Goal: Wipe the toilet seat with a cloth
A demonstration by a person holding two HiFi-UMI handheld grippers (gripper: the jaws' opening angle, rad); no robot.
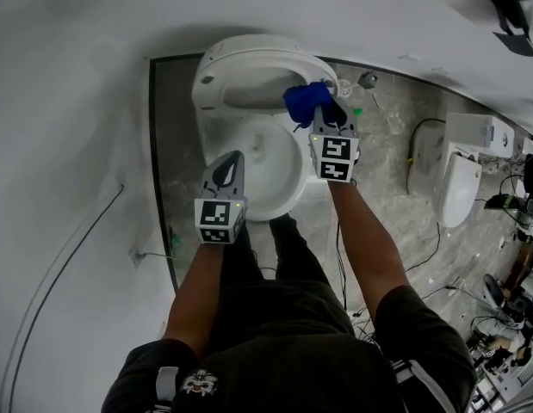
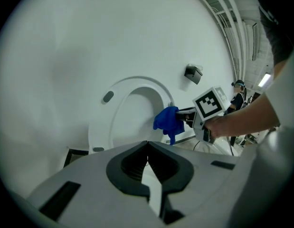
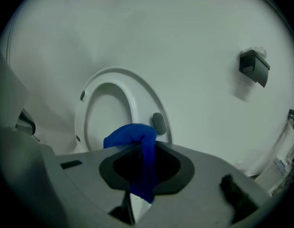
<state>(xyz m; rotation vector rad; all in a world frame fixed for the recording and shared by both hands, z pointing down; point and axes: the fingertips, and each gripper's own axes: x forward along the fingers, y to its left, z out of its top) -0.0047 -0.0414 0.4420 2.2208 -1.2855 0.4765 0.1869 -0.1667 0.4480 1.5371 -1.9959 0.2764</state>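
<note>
Right gripper [image 3: 139, 148]: jaws clenched on the blue cloth [image 3: 131, 136]. The cloth bunched out ahead of the tips and a tail hung down between the pads. In the head view this gripper [image 1: 322, 114] sat over the far-right side of the toilet bowl [image 1: 289, 198], with the cloth [image 1: 307, 101] against the right limb of the toilet seat [image 1: 249, 58]. The left gripper view put the cloth [image 2: 166, 121] right at the edge of the seat ring [image 2: 119, 109]. I couldn't tell whether it actually touched.

Left gripper [image 2: 147, 144]: jaws fully closed, tips meeting, nothing between them. It hovered over the near-left rim of the bowl [image 1: 234, 156], well apart from the cloth.

The seat was raised, standing up behind the bowl against the white wall [image 3: 184, 37]. Its underside faced out with the grey bumper [image 3: 158, 123] showing.

Clearances, all relative to the bowl:
- Behind: wall directly behind the seat.
- Left: dark floor edge [image 1: 151, 144] close alongside, then white surface.
- Right: open grey floor [image 1: 387, 144] with cables [image 1: 425, 248], and a second toilet [image 1: 460, 188] well apart.
- Near side: the person's legs [image 1: 288, 248] stood at the front rim.
- Black wall fitting [image 3: 253, 68] up and to the right, well away from both grippers.
</note>
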